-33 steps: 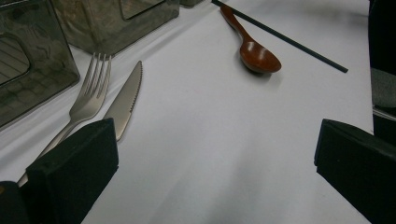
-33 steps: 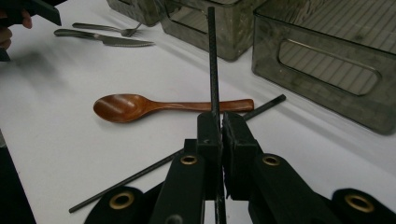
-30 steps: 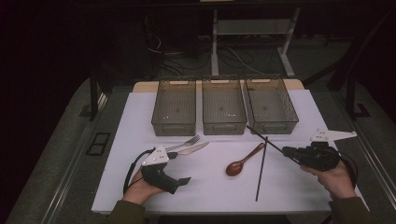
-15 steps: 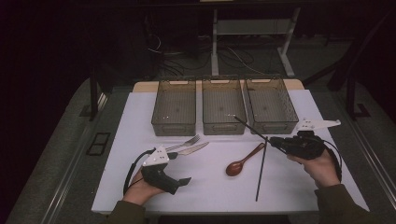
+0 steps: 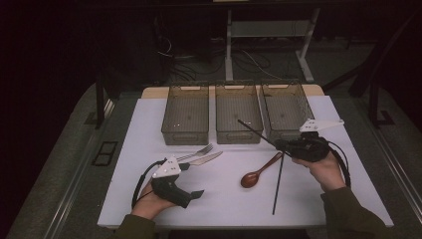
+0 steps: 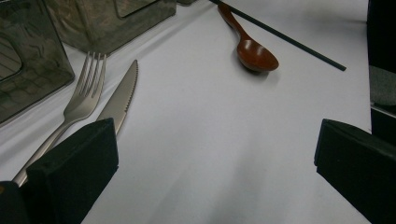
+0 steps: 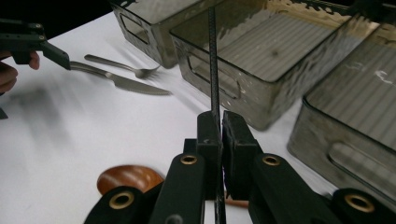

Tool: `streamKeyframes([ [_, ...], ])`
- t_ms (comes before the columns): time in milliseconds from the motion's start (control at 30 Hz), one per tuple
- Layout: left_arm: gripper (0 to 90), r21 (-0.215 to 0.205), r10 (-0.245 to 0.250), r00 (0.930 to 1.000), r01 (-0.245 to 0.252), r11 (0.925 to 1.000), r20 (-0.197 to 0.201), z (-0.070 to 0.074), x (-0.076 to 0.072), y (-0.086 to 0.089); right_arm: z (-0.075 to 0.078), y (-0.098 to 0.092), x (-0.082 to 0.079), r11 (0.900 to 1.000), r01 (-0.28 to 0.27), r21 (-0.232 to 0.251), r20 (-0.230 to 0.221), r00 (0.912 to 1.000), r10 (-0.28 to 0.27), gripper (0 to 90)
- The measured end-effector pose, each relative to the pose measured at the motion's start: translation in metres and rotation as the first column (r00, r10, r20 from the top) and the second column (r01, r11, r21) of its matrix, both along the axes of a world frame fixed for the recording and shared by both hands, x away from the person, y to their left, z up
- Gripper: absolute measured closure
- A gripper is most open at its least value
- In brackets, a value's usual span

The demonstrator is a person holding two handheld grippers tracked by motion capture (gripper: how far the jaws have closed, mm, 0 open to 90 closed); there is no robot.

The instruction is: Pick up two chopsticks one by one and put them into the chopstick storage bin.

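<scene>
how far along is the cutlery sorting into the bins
Done: nothing, all three bins look empty. In hand: the right gripper is shut on one black chopstick, lifted toward the bins. Left: second chopstick, spoon, fork and knife lie on the table.

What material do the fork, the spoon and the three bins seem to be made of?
The fork looks like brushed metal: silver-grey with a dull sheen. The spoon seems to be lacquered wood or perhaps plastic: reddish-brown and glossy, with a highlight on its bowl. The three bins appear to be smoky translucent plastic, since their ribbed floors show through the walls.
</scene>
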State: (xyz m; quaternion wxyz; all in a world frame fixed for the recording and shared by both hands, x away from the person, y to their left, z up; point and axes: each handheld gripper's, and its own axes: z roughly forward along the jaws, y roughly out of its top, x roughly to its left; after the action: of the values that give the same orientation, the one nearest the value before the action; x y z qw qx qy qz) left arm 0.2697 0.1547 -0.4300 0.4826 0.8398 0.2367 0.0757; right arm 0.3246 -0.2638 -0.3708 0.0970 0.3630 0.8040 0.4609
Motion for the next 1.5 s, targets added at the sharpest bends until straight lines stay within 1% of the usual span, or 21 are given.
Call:
streamKeyframes([
  [100,0.0,-0.002,0.002,1.0,-0.002,1.0,0.0,0.0,0.0,0.0,0.001,0.013,0.007,1.0,-0.008,-0.01,0.002,1.0,0.008,86.3],
  [200,0.0,-0.006,0.003,1.0,-0.003,1.0,0.001,0.0,0.0,0.0,0.001,0.02,0.01,1.0,-0.01,-0.016,0.005,0.9999,0.01,86.3],
  [233,0.0,-0.009,0.003,1.0,-0.003,1.0,0.0,0.0,-0.001,0.0,0.001,0.027,0.015,1.0,-0.018,-0.019,0.003,0.9998,0.018,86.3],
  [267,0.0,-0.009,0.004,1.0,-0.004,1.0,-0.002,0.0,-0.001,0.0,0.001,0.027,0.015,1.0,-0.018,-0.019,0.003,0.9998,0.018,86.3],
  [433,0.0,-0.011,0.005,1.0,-0.005,0.9999,-0.003,0.0,-0.001,0.0,0.003,0.044,0.025,1.0,-0.022,-0.013,0.0,0.9998,0.022,86.3],
  [633,0.0,-0.013,0.007,1.0,-0.007,0.9999,-0.003,0.0,-0.001,0.0,0.007,0.065,0.04,0.999,-0.023,-0.022,-0.003,0.9997,0.022,86.3],
  [800,0.0,-0.016,0.008,1.0,-0.008,0.9998,-0.003,0.0,-0.001,0.0,0.01,0.08,0.052,0.999,-0.014,-0.029,-0.013,0.9998,0.013,86.3],
  [833,0.0,-0.021,0.009,0.9999,-0.01,0.9997,-0.004,0.0,-0.002,-0.001,0.011,0.087,0.057,0.999,-0.015,-0.033,-0.012,0.9998,0.014,86.3],
  [867,0.0,-0.02,0.009,1.0,-0.009,0.9997,-0.003,0.0,-0.002,-0.001,0.011,0.087,0.057,0.999,-0.015,-0.033,-0.012,0.9998,0.014,86.3],
  [900,0.0,-0.02,0.007,1.0,-0.007,0.9998,-0.003,0.001,-0.002,-0.001,0.012,0.093,0.061,0.999,-0.014,-0.034,-0.019,0.9997,0.014,86.3],
  [1067,0.0,-0.019,0.005,1.0,-0.005,0.9998,0.0,0.0,-0.002,-0.001,0.013,0.105,0.069,1.0,-0.009,-0.028,-0.033,0.9994,0.008,86.3],
  [1100,0.0,-0.02,0.004,1.0,-0.004,0.9998,0.0,0.001,-0.002,-0.001,0.014,0.112,0.073,0.999,-0.013,-0.031,-0.035,0.9993,0.012,86.3],
  [1133,0.0,-0.021,0.005,1.0,-0.005,0.9998,0.0,0.001,-0.002,-0.001,0.014,0.112,0.073,0.999,-0.013,-0.031,-0.035,0.9993,0.012,86.3],
  [1167,0.0,-0.02,0.005,1.0,-0.005,0.9998,0.001,0.001,-0.002,-0.001,0.014,0.12,0.077,0.999,-0.016,-0.039,-0.035,0.9993,0.014,86.3],
  [1200,0.0,-0.02,0.005,1.0,-0.005,0.9998,0.001,0.001,-0.002,-0.001,0.014,0.12,0.077,0.999,-0.016,-0.039,-0.035,0.9993,0.014,86.3],
  [1233,0.0,-0.022,0.005,1.0,-0.005,0.9998,0.001,0.001,-0.002,0.0,0.015,0.124,0.079,0.999,-0.013,-0.042,-0.043,0.999,0.012,86.3],
  [1300,0.0,-0.022,0.005,1.0,-0.005,0.9998,0.002,0.001,-0.002,0.0,0.016,0.134,0.085,0.999,-0.017,-0.048,-0.039,0.9991,0.015,86.3],
  [1333,0.0,-0.023,0.005,1.0,-0.005,0.9997,0.001,0.001,-0.002,0.0,0.016,0.134,0.085,0.999,-0.017,-0.048,-0.039,0.9991,0.015,86.3],
  [1367,0.0,-0.017,0.002,1.0,-0.002,0.9998,0.007,0.001,-0.001,0.0,0.016,0.138,0.087,0.999,-0.015,-0.049,-0.047,0.9988,0.013,86.3],
  [1433,0.0,-0.026,0.005,1.0,-0.005,0.9997,0.006,0.001,-0.001,0.0,0.017,0.149,0.095,0.998,-0.017,-0.062,-0.044,0.9989,0.014,86.3],
  [1500,0.0,-0.025,0.0,1.0,0.0,0.9997,0.01,0.002,-0.001,0.0,0.018,0.153,0.097,0.998,-0.015,-0.062,-0.048,0.9988,0.012,86.3],
])
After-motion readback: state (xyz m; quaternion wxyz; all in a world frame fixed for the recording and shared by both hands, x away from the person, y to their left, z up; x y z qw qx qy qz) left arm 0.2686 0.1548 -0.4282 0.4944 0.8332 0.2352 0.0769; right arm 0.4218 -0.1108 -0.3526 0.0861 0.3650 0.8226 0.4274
